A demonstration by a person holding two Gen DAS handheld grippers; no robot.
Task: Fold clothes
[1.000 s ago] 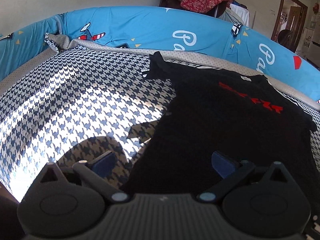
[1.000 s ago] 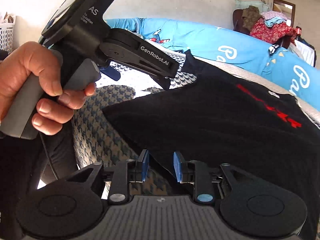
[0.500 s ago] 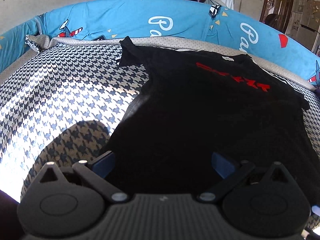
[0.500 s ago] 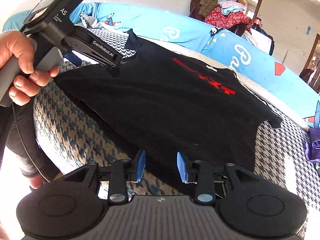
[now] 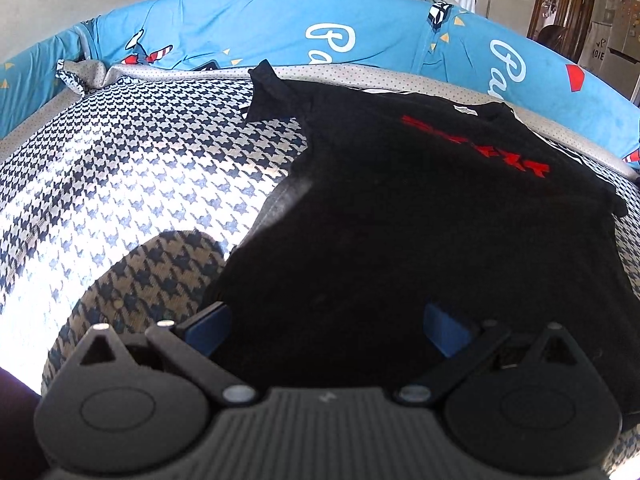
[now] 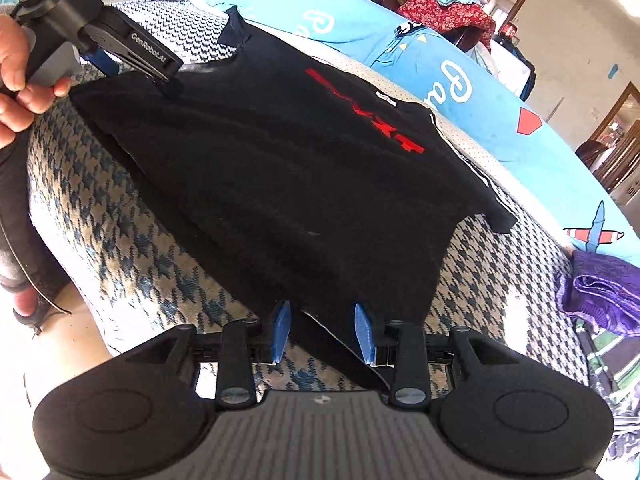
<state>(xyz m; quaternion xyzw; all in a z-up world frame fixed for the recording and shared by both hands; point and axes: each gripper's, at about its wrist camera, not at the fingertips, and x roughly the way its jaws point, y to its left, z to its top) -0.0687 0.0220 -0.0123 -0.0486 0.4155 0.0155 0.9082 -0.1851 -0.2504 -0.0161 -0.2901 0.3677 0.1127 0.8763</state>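
A black T-shirt [image 5: 400, 220] with red print lies flat, front up, on the houndstooth bed cover [image 5: 120, 180]. My left gripper [image 5: 326, 330] hovers open over the shirt's near left corner, its blue pads wide apart and the cloth lying between them. In the right wrist view a hand holds that left gripper [image 6: 136, 72] at the shirt's [image 6: 280, 168] left edge. My right gripper [image 6: 323, 331] sits at the near hem towards the right. Its blue pads stand apart with the hem edge lying between them, not pinched.
A blue padded bumper [image 5: 360, 36] with white lettering runs along the bed's far side. A purple garment [image 6: 600, 292] lies at the right. Clothes are piled on a chair [image 6: 440, 12] behind. The bed's near edge drops off at the left, beside the person's leg.
My right gripper has swung to the right along the hem, and its pads stand slightly wider. The left gripper has shifted right, from beside the shirt's corner to over it.
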